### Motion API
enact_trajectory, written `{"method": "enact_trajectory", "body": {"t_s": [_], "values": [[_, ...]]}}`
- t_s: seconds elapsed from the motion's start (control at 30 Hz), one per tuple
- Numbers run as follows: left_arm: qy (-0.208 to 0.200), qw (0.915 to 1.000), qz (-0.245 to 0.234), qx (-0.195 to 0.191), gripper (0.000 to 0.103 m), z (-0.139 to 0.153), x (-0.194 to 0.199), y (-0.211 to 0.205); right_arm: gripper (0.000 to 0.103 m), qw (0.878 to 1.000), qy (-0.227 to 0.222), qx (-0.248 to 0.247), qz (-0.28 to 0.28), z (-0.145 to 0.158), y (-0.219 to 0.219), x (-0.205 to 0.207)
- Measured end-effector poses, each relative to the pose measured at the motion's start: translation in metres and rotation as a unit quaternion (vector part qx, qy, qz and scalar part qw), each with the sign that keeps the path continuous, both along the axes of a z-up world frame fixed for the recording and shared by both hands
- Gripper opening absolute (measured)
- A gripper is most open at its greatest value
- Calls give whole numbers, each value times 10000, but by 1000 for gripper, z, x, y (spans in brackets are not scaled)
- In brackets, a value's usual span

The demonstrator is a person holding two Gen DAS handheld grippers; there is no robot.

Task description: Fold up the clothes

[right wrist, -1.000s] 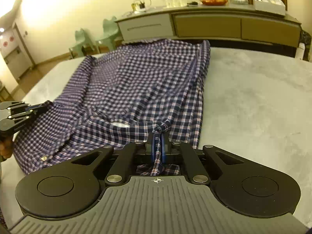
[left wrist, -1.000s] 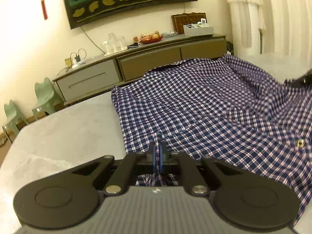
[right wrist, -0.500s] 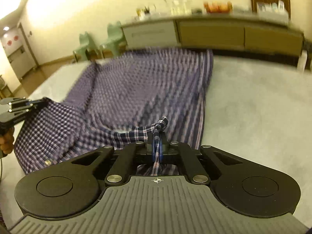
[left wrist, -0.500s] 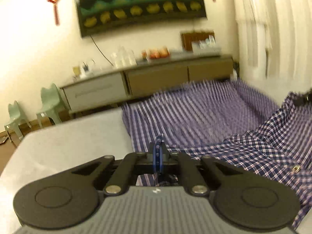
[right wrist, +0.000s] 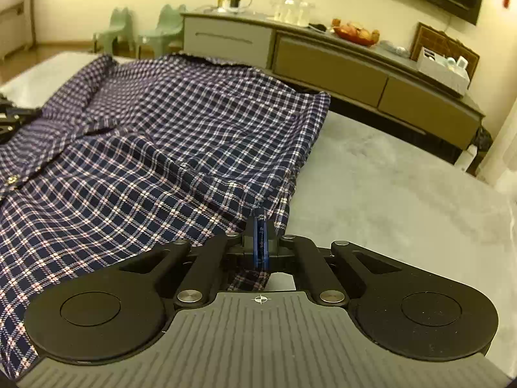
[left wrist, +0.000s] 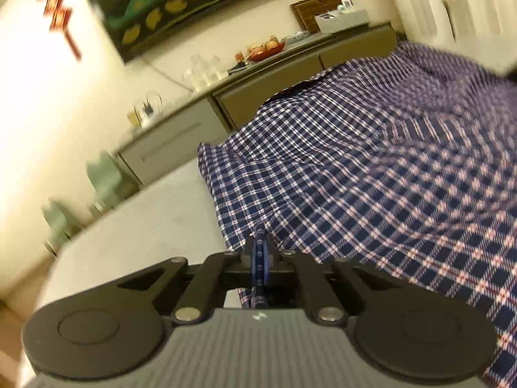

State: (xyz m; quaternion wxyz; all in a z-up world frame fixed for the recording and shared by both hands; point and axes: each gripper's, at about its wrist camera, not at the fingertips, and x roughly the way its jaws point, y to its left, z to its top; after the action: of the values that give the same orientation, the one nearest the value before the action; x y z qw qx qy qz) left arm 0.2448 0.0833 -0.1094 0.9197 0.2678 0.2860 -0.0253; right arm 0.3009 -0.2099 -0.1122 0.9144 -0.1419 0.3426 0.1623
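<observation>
Both grippers' fingers (left wrist: 258, 252) (right wrist: 260, 229) closed on plaid shirt (right wrist: 168, 148); gold button (right wrist: 12, 180) only in right view.

shirt (right wrist: 168, 148) — navy-white plaid | spread on table (right wrist: 404, 194) — near part folded over

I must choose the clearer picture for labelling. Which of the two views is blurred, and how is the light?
Left wrist view: motion blur smears the wall, the cabinet and the far part of the plaid shirt; the left gripper stays sharp. Right wrist view: mostly sharp, the shirt's checks and the right gripper are crisp. Both views: warm yellow indoor light, fisheye bending at the edges.
</observation>
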Motion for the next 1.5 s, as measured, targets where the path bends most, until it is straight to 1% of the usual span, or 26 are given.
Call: {"method": "enact_trajectory", "body": {"t_s": [0.03,0.1,0.13,0.2,0.23,0.27,0.4,0.53,0.63,0.67,0.73,0.8,0.87,0.9,0.97,1.03,1.1,1.13,1.17,1.23,1.27,1.33,1.37,1.43,1.47,1.5], "values": [[-53,9998,-18,168,6,-2,-2,-4,1,10000,-40,-52,-35,0,2,-1],[-94,9998,58,177,10,-2,-4,-5,1,9998,-119,-156,-106,0,5,-4],[-127,9996,97,216,16,-1,-5,-4,3,9996,-159,-208,-141,0,7,-5],[-214,9992,166,301,21,1,-8,-3,24,9990,-239,-312,-211,1,10,-8],[-238,9991,188,289,21,4,-10,-2,42,9986,-279,-364,-247,1,12,-9],[-262,9991,209,278,21,7,-12,-2,46,9979,-378,-392,-354,6,12,-11],[-375,9987,274,231,21,19,-21,-2,46,9937,-824,-65,-755,53,3,-37],[-669,9963,531,74,21,45,-36,5,46,9848,-1577,-391,-612,95,13,-102],[-1031,9909,853,-143,20,76,-62,13,46,9735,-2008,-1088,-115,91,42,-159],[-1152,9902,731,-305,18,90,-80,10,44,9710,-2000,-1311,60,83,52,-171],[-1151,9904,230,-734,18,107,-112,-3,40,9650,-1936,-1728,382,65,73,-187],[-790,9890,-356,-1195,19,101,-142,-22,37,9610,-1853,-1965,597,50,93,-190],[-373,9902,-733,-1126,14,74,-158,-47,37,9603,-1774,-2029,726,39,108,-188],[-247,9925,-778,-914,13,59,-159,-57,36,9605,-1712,-2054,768,33,112,-185],[70,9948,-745,-686,9,33,-151,-68,35,9594,-1557,-2208,812,13,118,-178],[331,9960,-592,-578,6,12,-139,-69,33,9620,-1124,-2336,855,-14,120,-167],[186,9971,-646,-351,3,9,-138,-77,30,9483,-1458,-2640,988,-33,122,-168],[199,9972,-629,-352,3,9,-138,-79,30,9377,-1577,-2918,1031,-39,127,-169],[208,9970,-621,-400,4,11,-139,-79,29,9353,-1586,-3001,997,-40,132,-167],[169,9965,-604,-554,6,18,-140,-72,29,9405,-1528,-2882,956,-34,129,-166],[21,9961,-566,-682,7,28,-146,-67,26,9417,-1512,-2843,979,-28,127,-166],[-214,9950,-382,-894,9,42,-148,-53,28,9450,-1610,-2684,948,-13,118,-171],[-284,9942,-250,-1004,9,47,-146,-46,29,9499,-1629,-2538,827,-4,110,-169],[29,9943,-7,-1069,9,38,-129,-34,29,9590,-1642,-2239,572,12,92,-165],[268,9945,50,-1015,8,26,-118,-30,30,9628,-1457,-2225,466,6,85,-156],[192,9958,22,-895,8,20,-116,-31,31,9662,-1254,-2223,362,-2,77,-146]]}}
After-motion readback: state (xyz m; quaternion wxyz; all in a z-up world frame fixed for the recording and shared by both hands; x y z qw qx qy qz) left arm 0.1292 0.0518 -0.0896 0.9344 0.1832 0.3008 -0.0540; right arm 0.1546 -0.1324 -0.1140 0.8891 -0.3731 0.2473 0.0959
